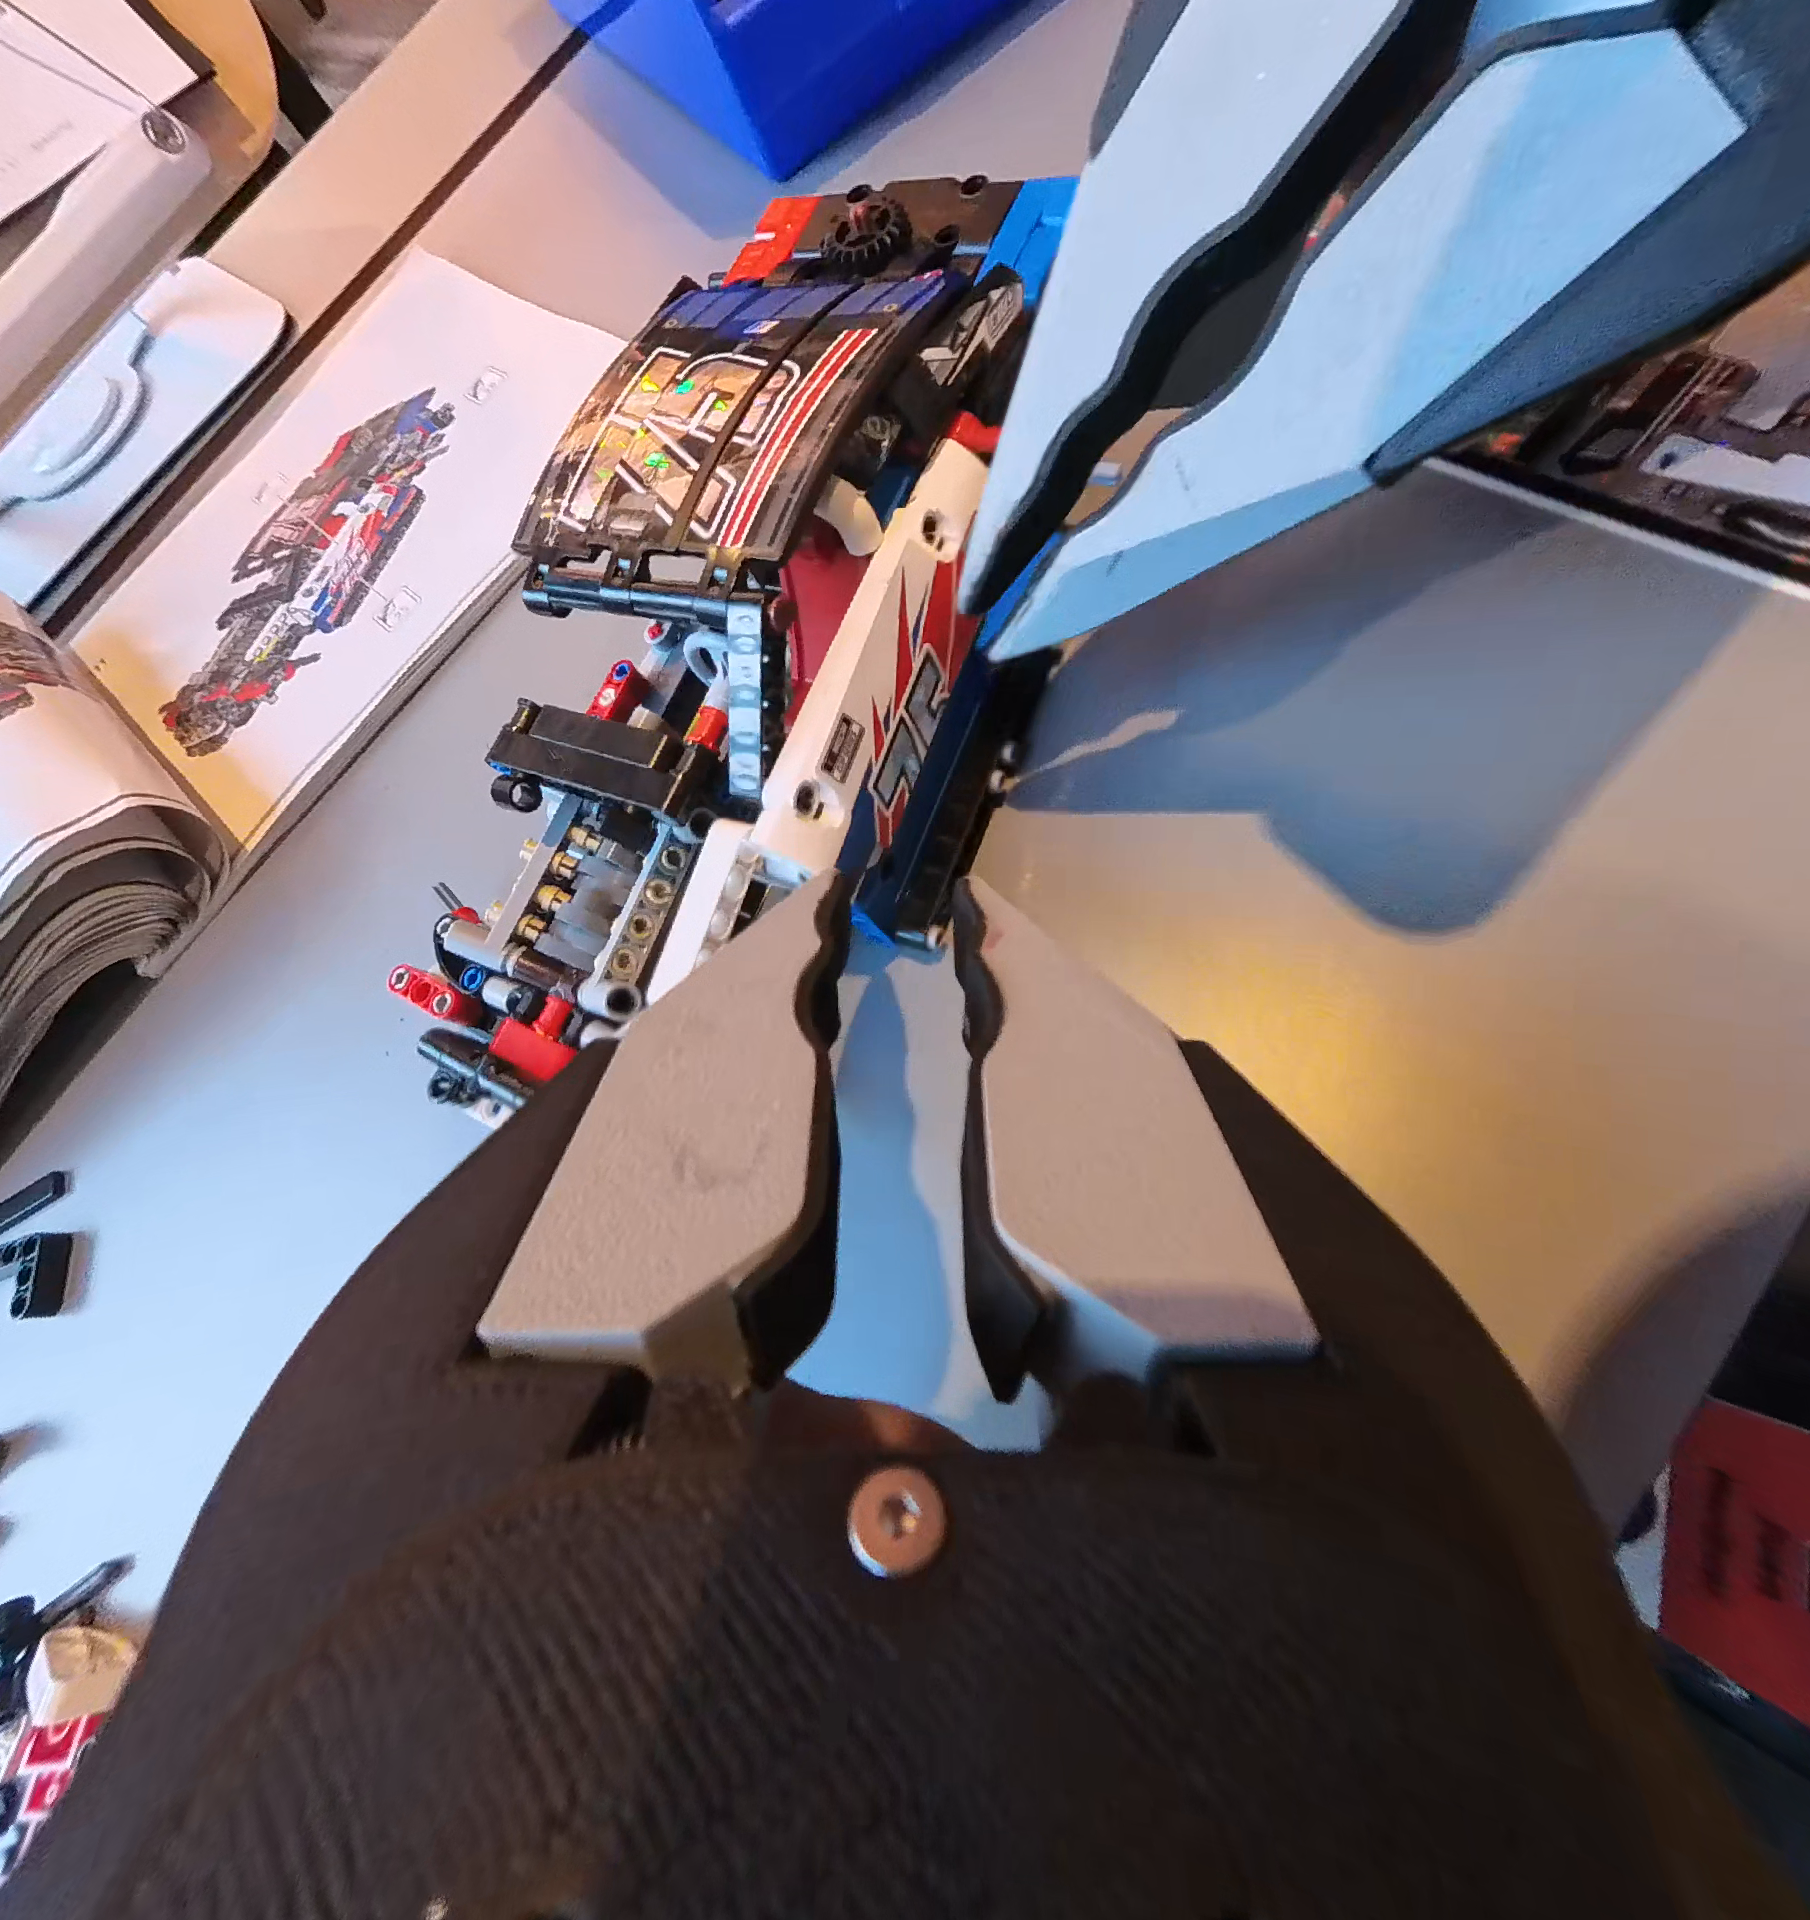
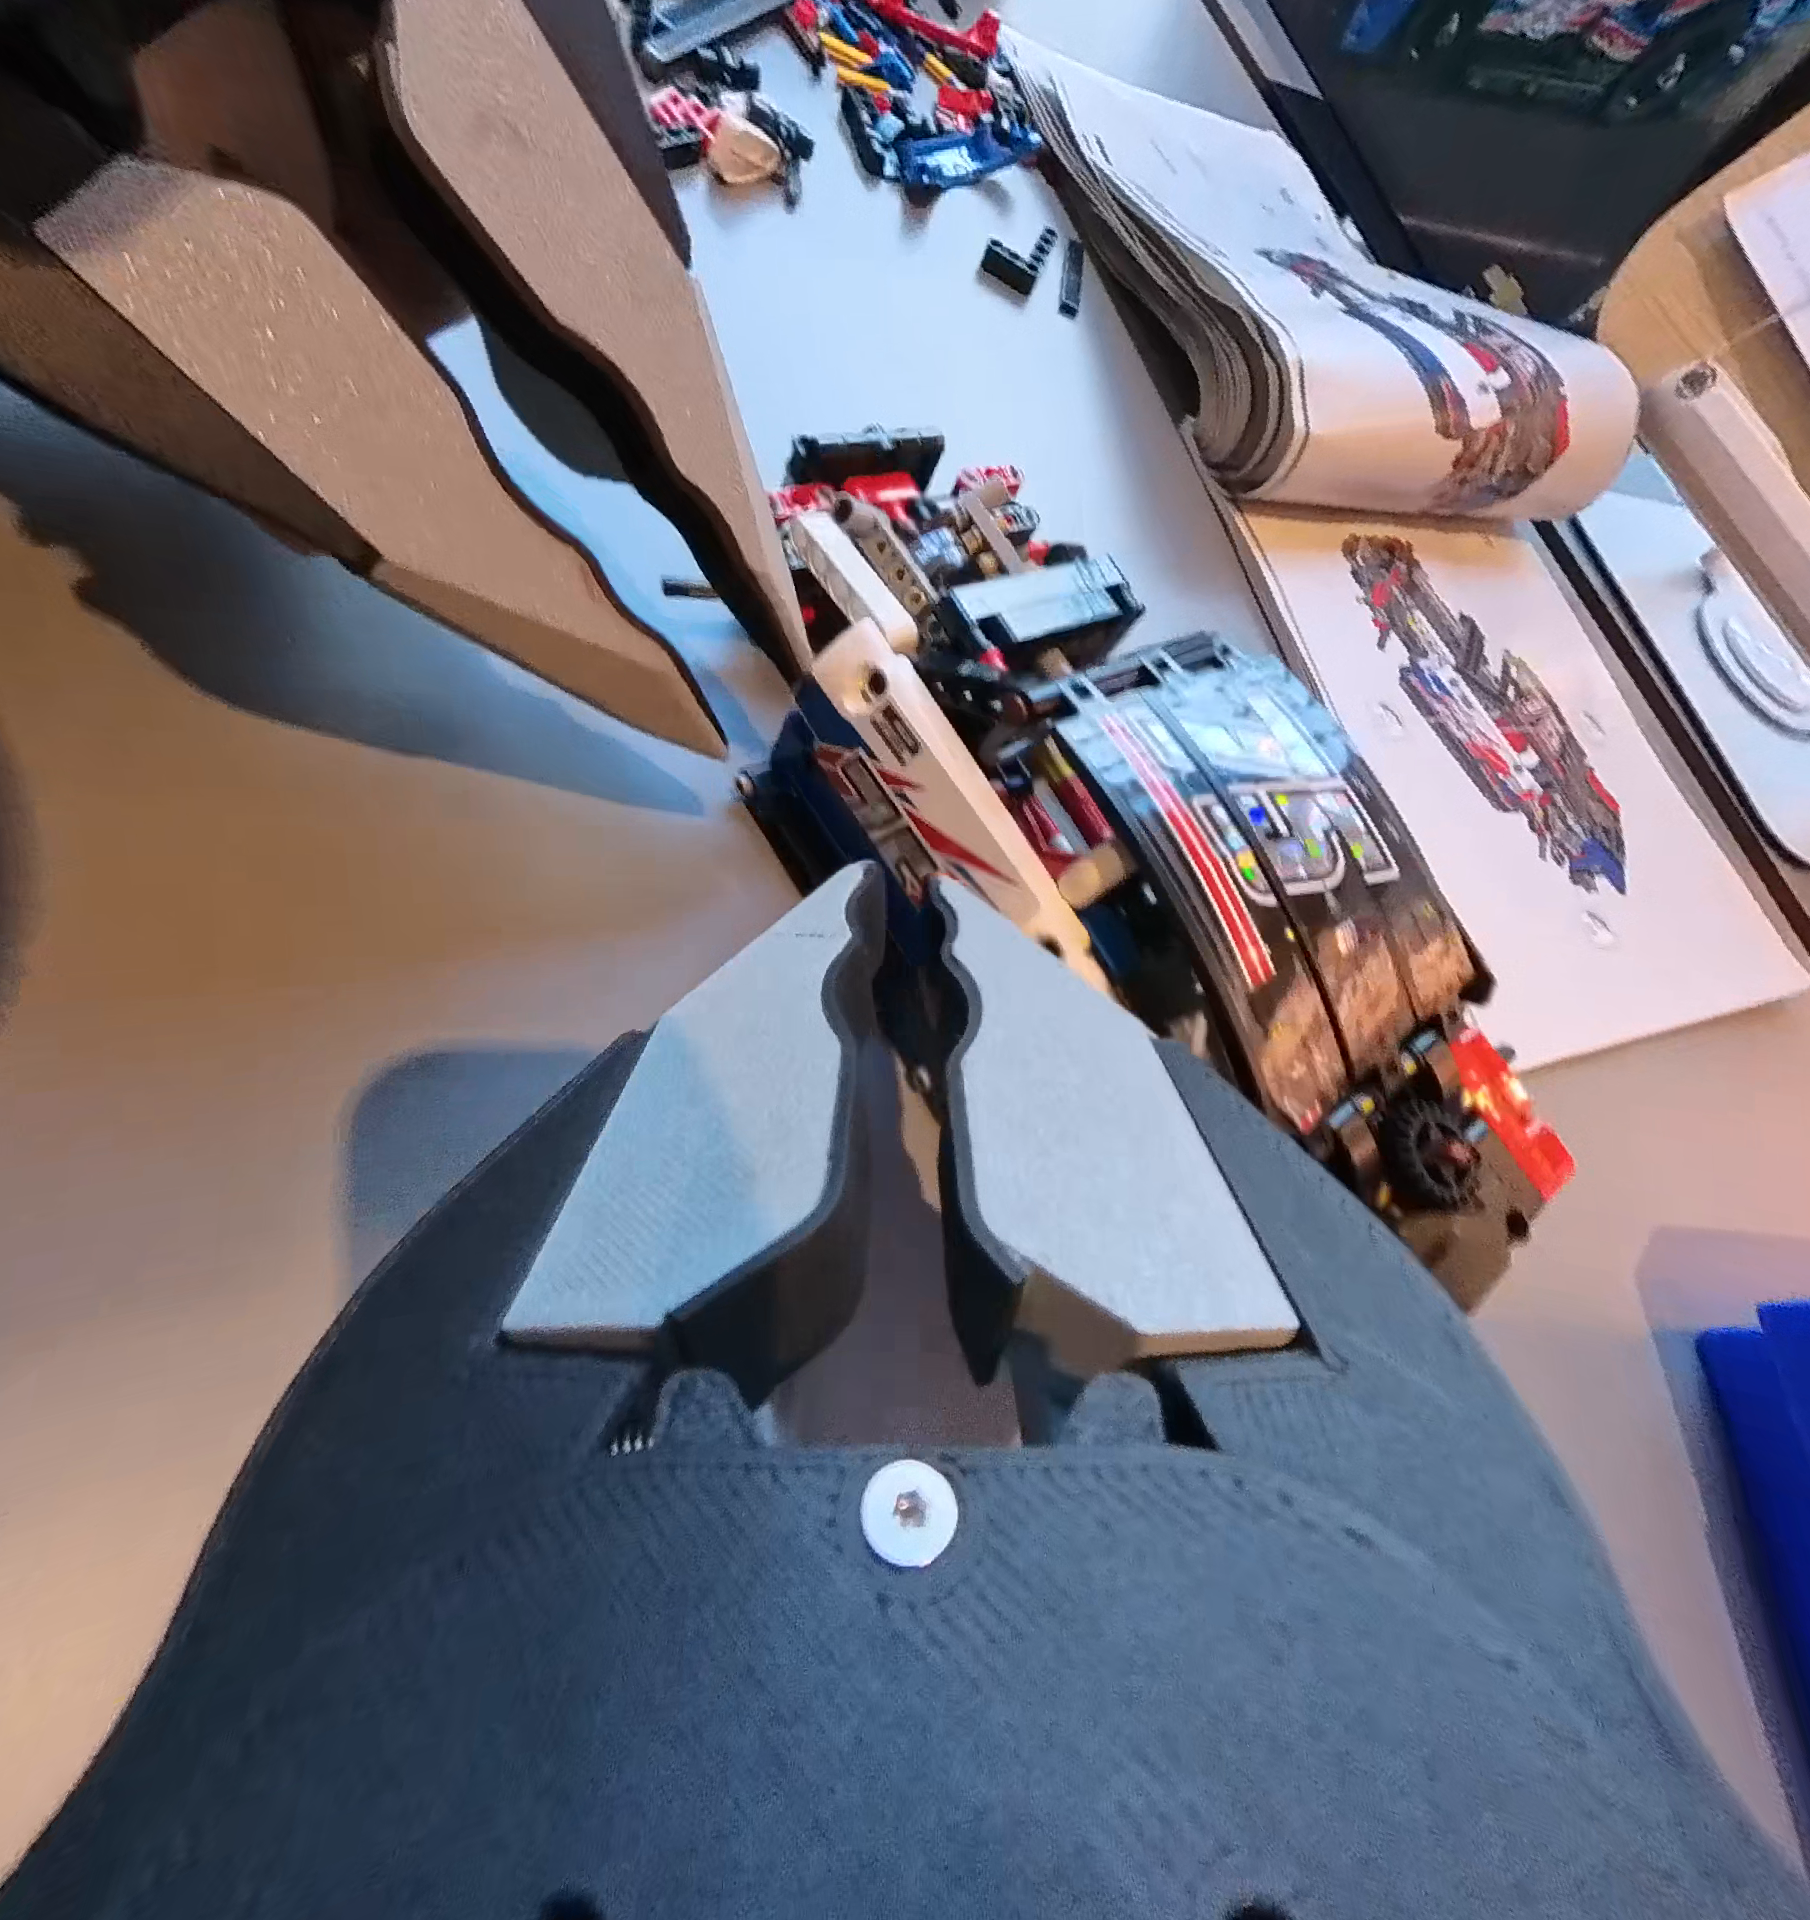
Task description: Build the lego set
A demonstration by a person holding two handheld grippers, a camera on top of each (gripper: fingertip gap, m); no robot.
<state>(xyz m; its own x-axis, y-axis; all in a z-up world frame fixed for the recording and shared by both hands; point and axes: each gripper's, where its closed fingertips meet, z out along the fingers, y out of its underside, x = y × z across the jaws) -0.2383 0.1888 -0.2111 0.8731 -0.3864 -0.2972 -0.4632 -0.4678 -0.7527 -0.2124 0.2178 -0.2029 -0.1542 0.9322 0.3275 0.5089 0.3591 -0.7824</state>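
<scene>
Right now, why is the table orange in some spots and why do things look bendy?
Left wrist view: warm light glows orange on the table, the gripper casts bluish shadows. Right wrist view: table orange too, edges blurred; the wide lens bends both pictures.

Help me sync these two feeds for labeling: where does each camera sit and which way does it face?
Left wrist view: on the left gripper, facing the lego car's engine end; right gripper opposite.
Right wrist view: on the right gripper, facing the car's gear end; left gripper opposite.
Shared: car, instruction booklet, both grippers.
</scene>
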